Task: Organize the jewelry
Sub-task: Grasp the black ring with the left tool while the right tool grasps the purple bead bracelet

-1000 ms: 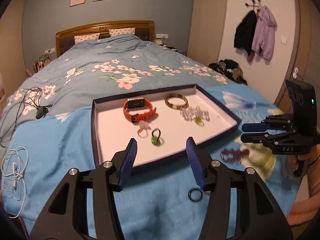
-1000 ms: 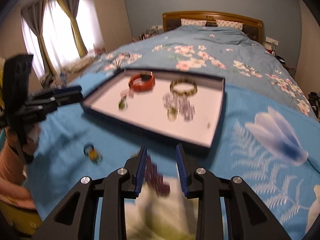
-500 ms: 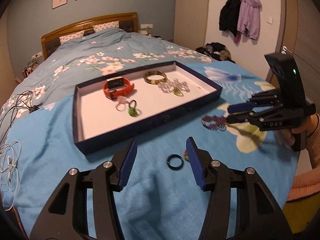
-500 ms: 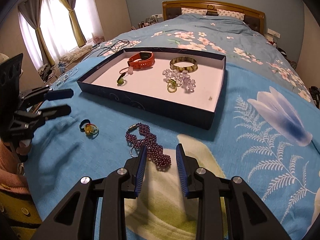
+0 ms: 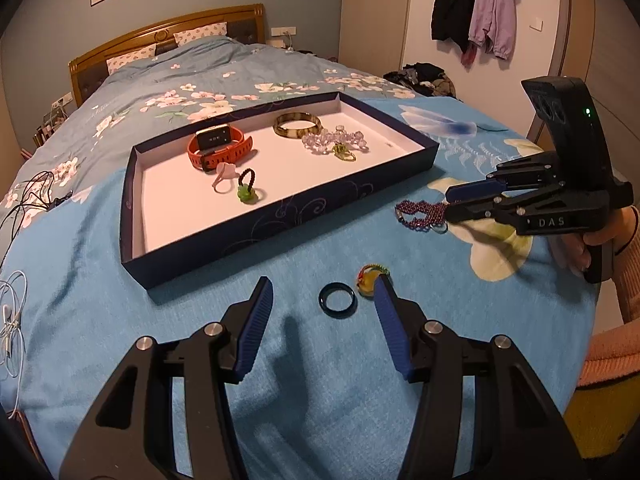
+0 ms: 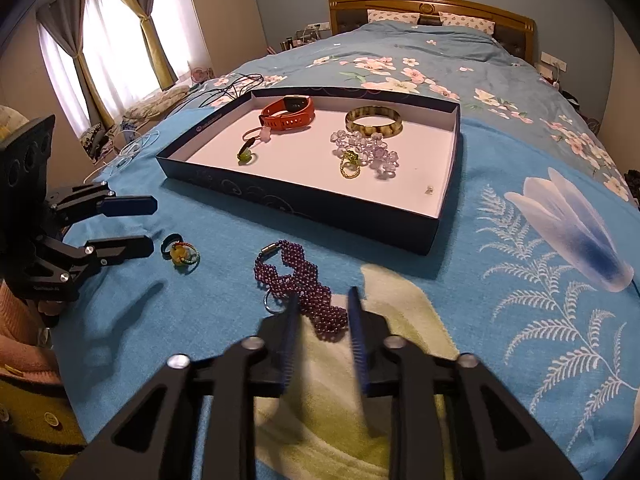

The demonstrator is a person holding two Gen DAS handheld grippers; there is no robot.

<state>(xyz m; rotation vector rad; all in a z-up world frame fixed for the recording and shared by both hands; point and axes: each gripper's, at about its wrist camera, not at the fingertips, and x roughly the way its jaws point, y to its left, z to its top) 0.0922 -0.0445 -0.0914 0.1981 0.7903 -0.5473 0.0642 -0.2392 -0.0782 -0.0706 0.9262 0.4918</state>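
A dark blue tray (image 5: 280,222) (image 6: 304,200) lies on the blue bedspread and holds an orange watch (image 5: 218,146), a brown bangle (image 5: 297,124), clear beads (image 5: 332,140) and rings. My left gripper (image 5: 324,294) is open, low over a black ring (image 5: 337,300) and a yellow-green ring (image 5: 370,278) on the spread. My right gripper (image 6: 322,300) is open, its fingers on either side of the near end of a purple beaded bracelet (image 6: 304,280), not closed on it. The right gripper also shows in the left wrist view (image 5: 452,204).
White earphone cables (image 5: 12,320) and black cables (image 5: 36,192) lie on the bed's left side. Clothes hang on the wall (image 5: 476,12) at right. Curtained windows (image 6: 104,48) stand beyond the bed. The bed's near edge is close below both grippers.
Both grippers have drawn closer to the bedspread: the left now frames the black ring, the right has moved forward and straddles the purple bracelet. No item has moved.
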